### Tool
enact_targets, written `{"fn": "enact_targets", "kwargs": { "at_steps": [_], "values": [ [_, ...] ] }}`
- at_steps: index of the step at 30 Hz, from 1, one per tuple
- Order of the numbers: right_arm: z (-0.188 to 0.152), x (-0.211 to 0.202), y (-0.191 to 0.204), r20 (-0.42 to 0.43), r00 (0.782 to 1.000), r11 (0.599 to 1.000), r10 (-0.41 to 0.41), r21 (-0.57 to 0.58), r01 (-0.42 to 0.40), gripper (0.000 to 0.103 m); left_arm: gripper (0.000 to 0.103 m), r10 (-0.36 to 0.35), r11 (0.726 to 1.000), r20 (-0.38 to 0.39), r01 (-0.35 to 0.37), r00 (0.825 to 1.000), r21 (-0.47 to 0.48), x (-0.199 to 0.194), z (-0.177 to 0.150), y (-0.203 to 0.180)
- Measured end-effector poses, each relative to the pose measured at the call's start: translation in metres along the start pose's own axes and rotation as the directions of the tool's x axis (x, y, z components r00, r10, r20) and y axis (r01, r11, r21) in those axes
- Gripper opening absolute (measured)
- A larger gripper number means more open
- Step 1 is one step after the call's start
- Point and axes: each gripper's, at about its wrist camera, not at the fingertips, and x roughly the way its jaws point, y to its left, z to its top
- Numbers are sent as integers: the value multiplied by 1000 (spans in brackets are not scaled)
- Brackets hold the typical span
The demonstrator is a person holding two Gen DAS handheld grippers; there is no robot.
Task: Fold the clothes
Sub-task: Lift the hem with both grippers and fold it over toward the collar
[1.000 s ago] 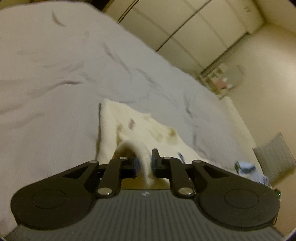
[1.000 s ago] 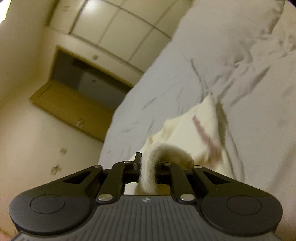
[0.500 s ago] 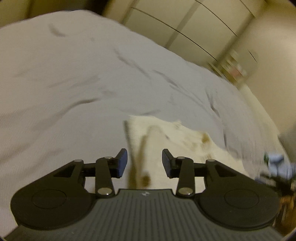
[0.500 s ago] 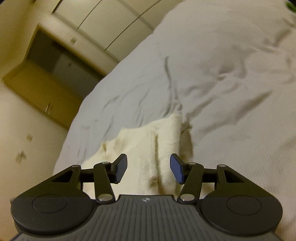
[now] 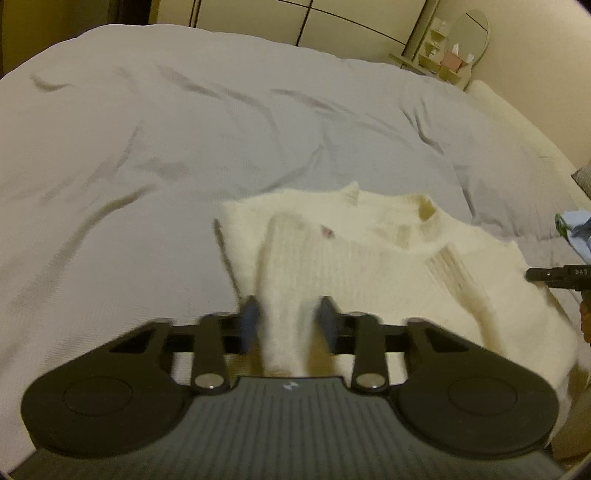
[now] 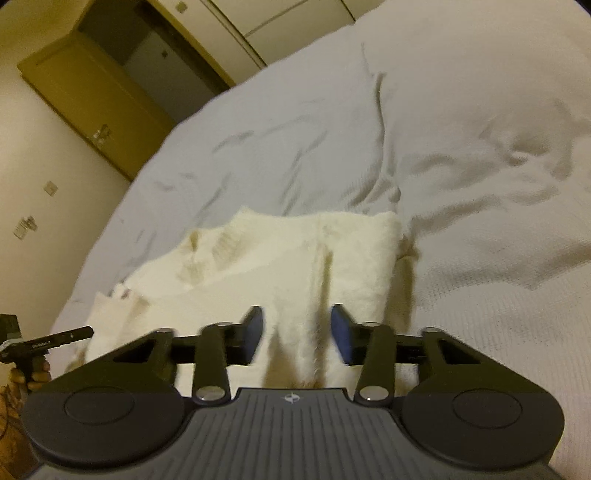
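Note:
A cream knitted sweater (image 5: 388, 254) lies on the grey bedspread (image 5: 147, 155), its neck opening toward the far side. One sleeve is folded in over its left part and runs down between the fingers of my left gripper (image 5: 288, 325), which is open and just above it. In the right wrist view the sweater (image 6: 280, 258) lies the same way, with the other folded sleeve running between the fingers of my open right gripper (image 6: 297, 332). Each gripper shows at the edge of the other's view: the right one (image 5: 554, 275) and the left one (image 6: 48, 343).
A small blue cloth (image 5: 578, 232) lies on the bed at the right edge. A shelf with a mirror (image 5: 454, 55) and white wardrobe doors (image 5: 332, 18) stand behind the bed. A wooden door (image 6: 92, 85) is at the far left in the right view.
Both grippers were shut on the sweater's sleeves a second ago. They have opened, let the sleeves drop onto the sweater, and drawn back and level.

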Motion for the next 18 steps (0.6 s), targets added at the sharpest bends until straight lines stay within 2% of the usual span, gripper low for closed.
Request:
{"fn": "enact_targets", "kwargs": {
  "at_steps": [1, 4, 8, 13, 15, 18],
  "values": [
    [-1, 2, 2, -7, 1000, 1000, -2, -7, 1, 21, 7, 7, 1000, 10, -7, 1000, 12, -1, -2, -3],
    [-5, 2, 12, -9, 1000, 998, 1, -56, -1, 13, 6, 39, 997, 61, -42, 997, 60, -6, -7, -15],
    [-5, -19, 40, 97, 994, 982, -40, -179, 57, 12, 6, 50, 996, 162, -62, 985, 67, -24, 4, -18],
    [20, -38, 54, 242, 968, 965, -69, -228, 126, 12, 7, 81, 992, 282, -105, 956, 73, -29, 35, -19],
    [33, -36, 53, 271, 959, 964, -86, -220, 149, 12, 7, 83, 991, 298, -111, 951, 80, -22, 49, -19],
    [47, -22, 48, 281, 952, 961, -119, -208, 181, 11, 7, 93, 988, 283, -123, 955, 90, 0, 68, -19]
  ]
}}
